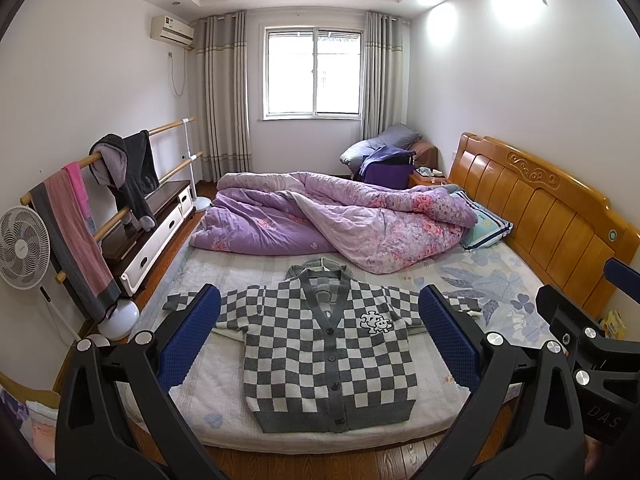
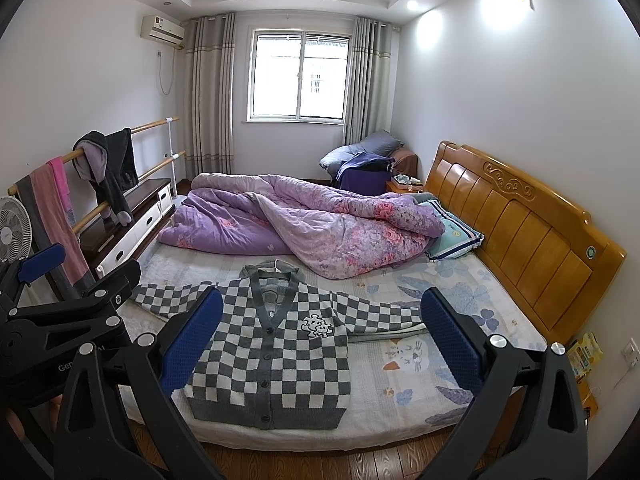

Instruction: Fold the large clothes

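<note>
My left gripper (image 1: 320, 336) hangs above the near edge of the bed with its blue-padded fingers (image 1: 188, 340) spread wide and nothing between them. My right gripper (image 2: 322, 338) is held the same way, jaws wide apart and empty; it sits just to the right of the left one, and each shows up at the edge of the other's camera.

Straight ahead of and below both grippers lies the checkered cardigan (image 1: 324, 364), grey and white, spread flat and face up on the bed sheet (image 1: 224, 396). It is buttoned down the front, its hem toward me near the mattress edge and its hooded collar pointing away. A small white patch (image 1: 375, 322) sits on the chest. Both sleeves are stretched out sideways; from the right wrist view the right sleeve (image 2: 384, 312) runs out toward my right fingertip, and the left sleeve (image 2: 168, 300) reaches past my left fingertip.

Beyond the cardigan a purple floral quilt (image 1: 320, 220) is bunched across the far half of the bed, with a striped pillow (image 1: 486, 224) ahead to my right against the wooden headboard (image 1: 548, 208). Ahead to my left stand a white fan (image 1: 22, 246) and a wooden rail (image 1: 120, 148) draped with clothes. Farthest off, the window (image 1: 314, 72) sits between grey curtains.
</note>
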Action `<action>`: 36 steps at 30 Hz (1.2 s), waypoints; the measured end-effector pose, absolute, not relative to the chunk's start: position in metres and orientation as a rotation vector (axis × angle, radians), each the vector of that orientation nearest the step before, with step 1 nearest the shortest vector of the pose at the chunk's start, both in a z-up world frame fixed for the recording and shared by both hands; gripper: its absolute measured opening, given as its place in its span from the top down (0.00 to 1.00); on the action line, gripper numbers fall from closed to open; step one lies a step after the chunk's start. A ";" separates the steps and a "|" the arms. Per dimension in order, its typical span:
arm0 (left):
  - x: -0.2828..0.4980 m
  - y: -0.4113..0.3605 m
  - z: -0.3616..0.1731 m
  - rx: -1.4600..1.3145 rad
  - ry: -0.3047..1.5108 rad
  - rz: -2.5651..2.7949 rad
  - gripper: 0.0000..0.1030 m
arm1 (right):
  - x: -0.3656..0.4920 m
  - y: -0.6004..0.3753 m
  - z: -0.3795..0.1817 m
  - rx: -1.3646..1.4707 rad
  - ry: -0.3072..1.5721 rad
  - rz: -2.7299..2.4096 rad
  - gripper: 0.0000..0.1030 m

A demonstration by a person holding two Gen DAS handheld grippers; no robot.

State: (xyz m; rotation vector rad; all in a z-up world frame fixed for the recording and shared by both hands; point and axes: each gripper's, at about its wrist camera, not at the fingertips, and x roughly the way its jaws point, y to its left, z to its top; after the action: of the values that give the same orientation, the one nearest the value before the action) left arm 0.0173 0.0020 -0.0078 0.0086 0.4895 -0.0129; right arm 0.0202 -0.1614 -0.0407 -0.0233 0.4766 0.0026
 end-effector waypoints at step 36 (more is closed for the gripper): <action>0.124 0.026 -0.092 0.014 0.635 0.063 0.04 | 0.140 -0.133 -0.106 -0.023 0.643 0.084 0.07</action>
State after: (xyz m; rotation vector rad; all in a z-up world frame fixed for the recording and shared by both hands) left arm 0.1239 0.0258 -0.0918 0.0145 0.6354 0.0632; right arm 0.1405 -0.1328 -0.1059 -0.0228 0.6435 0.0842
